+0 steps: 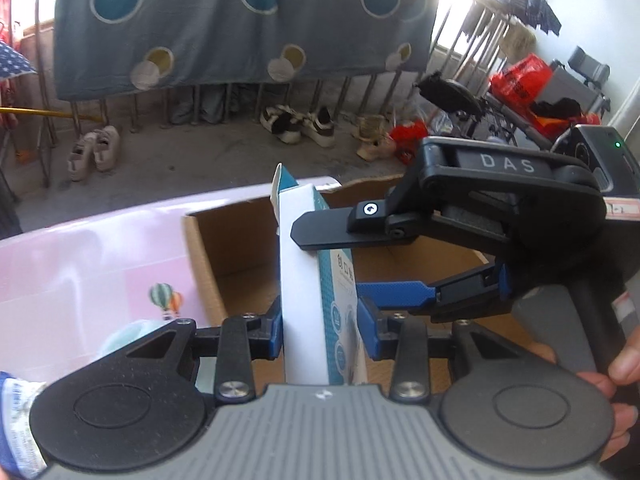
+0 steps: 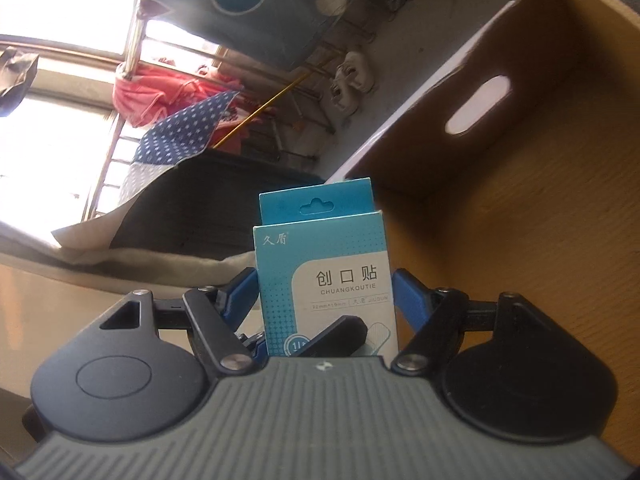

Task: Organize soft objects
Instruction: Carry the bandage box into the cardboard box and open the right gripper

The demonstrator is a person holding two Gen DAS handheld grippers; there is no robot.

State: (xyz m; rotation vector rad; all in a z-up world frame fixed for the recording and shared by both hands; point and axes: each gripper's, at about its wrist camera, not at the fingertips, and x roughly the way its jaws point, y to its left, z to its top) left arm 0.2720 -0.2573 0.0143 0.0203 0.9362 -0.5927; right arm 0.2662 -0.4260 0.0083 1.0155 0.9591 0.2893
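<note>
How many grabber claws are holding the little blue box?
2. The left gripper pinches the small blue-and-white cardboard bandage box low down; the right gripper clamps it higher, coming from the picture's right. None seem hidden.

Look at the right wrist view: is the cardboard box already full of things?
No: the cardboard box shows bare brown floor and walls, and the small blue packet sits in front of it between the gripper's fingers.

A small carton [image 1: 304,280] stood upright between both grippers, above an open cardboard box [image 1: 208,264]. The box sat on the worktop [image 1: 80,256]. Behind the worktop, shoes [image 1: 94,152] lay on the floor [image 1: 208,160] below a hanging sheet [image 1: 200,28].
</note>
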